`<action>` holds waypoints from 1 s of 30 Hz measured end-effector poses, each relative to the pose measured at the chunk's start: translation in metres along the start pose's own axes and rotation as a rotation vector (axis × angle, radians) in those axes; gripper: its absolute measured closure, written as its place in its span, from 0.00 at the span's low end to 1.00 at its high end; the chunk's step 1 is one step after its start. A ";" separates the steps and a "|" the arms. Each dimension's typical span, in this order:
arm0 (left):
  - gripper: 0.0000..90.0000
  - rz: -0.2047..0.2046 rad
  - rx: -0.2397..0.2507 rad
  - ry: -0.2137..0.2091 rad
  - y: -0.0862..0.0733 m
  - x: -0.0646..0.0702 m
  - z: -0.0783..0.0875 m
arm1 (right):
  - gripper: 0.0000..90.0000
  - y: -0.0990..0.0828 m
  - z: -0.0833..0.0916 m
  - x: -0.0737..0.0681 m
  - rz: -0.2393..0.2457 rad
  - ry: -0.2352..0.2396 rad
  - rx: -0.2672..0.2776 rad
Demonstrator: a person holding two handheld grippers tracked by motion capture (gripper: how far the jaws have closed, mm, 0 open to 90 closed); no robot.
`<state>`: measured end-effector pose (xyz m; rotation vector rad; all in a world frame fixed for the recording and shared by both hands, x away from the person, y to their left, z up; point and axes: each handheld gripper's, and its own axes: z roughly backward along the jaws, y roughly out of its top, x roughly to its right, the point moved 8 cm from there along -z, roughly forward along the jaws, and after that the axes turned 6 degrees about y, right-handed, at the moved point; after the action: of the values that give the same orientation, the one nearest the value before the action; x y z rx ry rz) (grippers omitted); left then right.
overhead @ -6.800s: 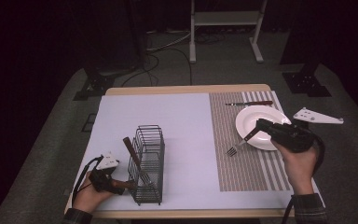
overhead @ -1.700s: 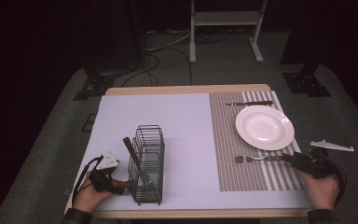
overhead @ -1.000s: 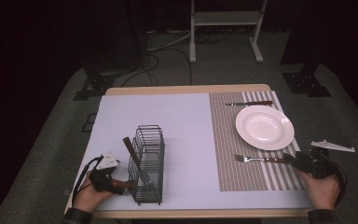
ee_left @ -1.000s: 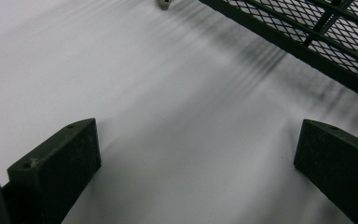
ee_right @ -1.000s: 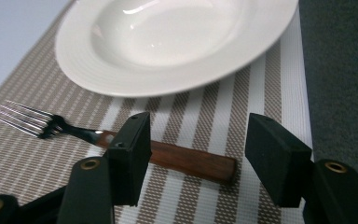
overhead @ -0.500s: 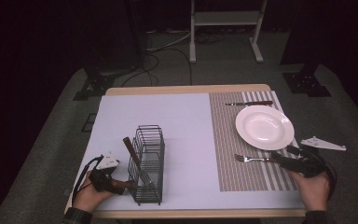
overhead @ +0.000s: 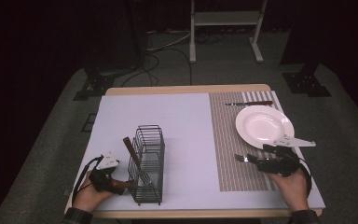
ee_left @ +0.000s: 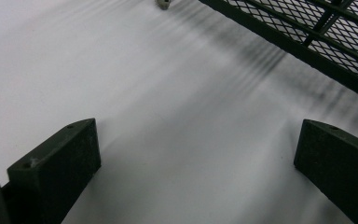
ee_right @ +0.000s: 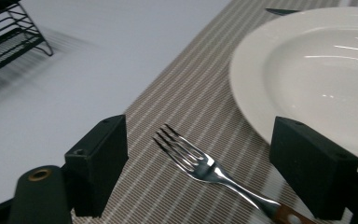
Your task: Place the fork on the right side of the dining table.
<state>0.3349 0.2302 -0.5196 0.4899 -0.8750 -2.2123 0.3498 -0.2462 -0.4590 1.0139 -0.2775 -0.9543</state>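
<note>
A steel fork (overhead: 242, 158) with a brown handle lies on the striped placemat (overhead: 230, 135), just in front of the white plate (overhead: 265, 126). My right gripper (overhead: 261, 163) is open and straddles the fork's handle. In the right gripper view the fork (ee_right: 205, 167) lies flat between the two spread jaws, and the plate (ee_right: 317, 70) is beyond the right one. At the front left, my left gripper (overhead: 117, 185) rests open and empty on the white table beside the black wire basket (overhead: 147, 163). A brown-handled utensil (overhead: 131, 150) leans in that basket.
A knife (overhead: 249, 103) lies behind the plate on the placemat. The basket's mesh wall (ee_left: 307, 37) fills the upper right of the left gripper view. White tabletop (overhead: 177, 121) spreads between basket and placemat. The table's front edge is close to both hands.
My right gripper has slid left from the table's right edge along the fork's handle, toward the plate. The fork, the basket and the left gripper have stayed put.
</note>
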 end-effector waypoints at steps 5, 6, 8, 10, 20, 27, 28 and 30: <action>0.00 0.000 0.000 0.000 0.000 0.000 0.000 | 0.20 0.004 -0.015 -0.022 0.043 0.049 -0.023; 0.00 0.000 0.000 0.000 0.000 0.000 0.000 | 0.20 0.005 -0.019 -0.027 0.055 0.060 -0.027; 0.00 0.000 0.000 0.000 0.000 0.000 0.000 | 0.20 0.006 -0.025 -0.034 0.073 0.076 -0.027; 0.00 0.000 0.000 0.000 0.000 0.000 0.000 | 0.20 0.007 -0.032 -0.042 0.090 0.095 -0.037; 0.00 0.000 -0.001 0.000 0.000 0.000 0.000 | 0.20 0.009 -0.070 -0.086 0.178 0.184 -0.092; 0.00 0.000 0.000 0.000 0.000 0.000 0.000 | 0.20 0.003 -0.099 -0.120 0.237 0.249 -0.148; 0.00 0.000 0.000 0.000 0.000 0.000 0.000 | 0.20 0.003 -0.099 -0.120 0.237 0.249 -0.148; 0.00 0.000 0.000 0.000 0.000 0.000 0.000 | 0.20 0.002 -0.106 -0.126 0.249 0.262 -0.160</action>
<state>0.3349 0.2302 -0.5196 0.4895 -0.8746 -2.2126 0.3411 -0.0845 -0.4872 0.9211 -0.1032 -0.6001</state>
